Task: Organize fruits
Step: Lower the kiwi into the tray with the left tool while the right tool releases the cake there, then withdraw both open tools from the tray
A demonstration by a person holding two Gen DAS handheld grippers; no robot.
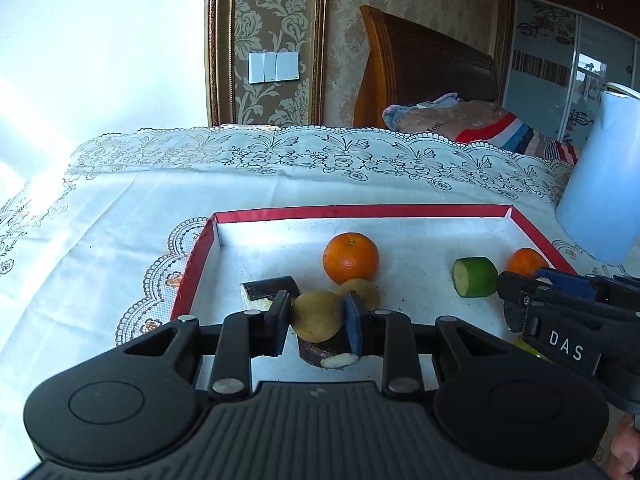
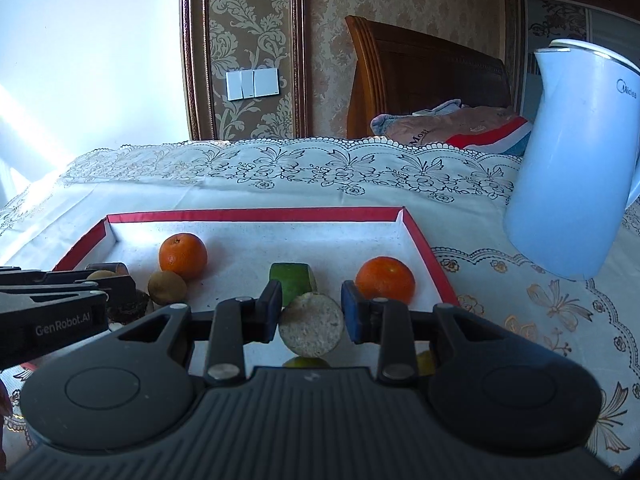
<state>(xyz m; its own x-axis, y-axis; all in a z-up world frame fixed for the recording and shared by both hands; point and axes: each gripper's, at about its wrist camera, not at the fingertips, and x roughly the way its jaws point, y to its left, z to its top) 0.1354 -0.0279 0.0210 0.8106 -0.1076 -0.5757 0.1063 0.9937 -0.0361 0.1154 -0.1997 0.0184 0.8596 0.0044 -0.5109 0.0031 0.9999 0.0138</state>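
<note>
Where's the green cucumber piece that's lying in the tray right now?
The cucumber piece lies mid-tray in the right wrist view, between the two oranges; in the left wrist view it sits at the right.

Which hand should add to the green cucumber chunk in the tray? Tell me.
Right. The right gripper is shut on a similar cut piece, with the green chunk just ahead; the left gripper holds a kiwi.

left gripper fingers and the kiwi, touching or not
Touching. The left wrist view shows the left gripper with both fingers pressed against the sides of the kiwi.
</note>
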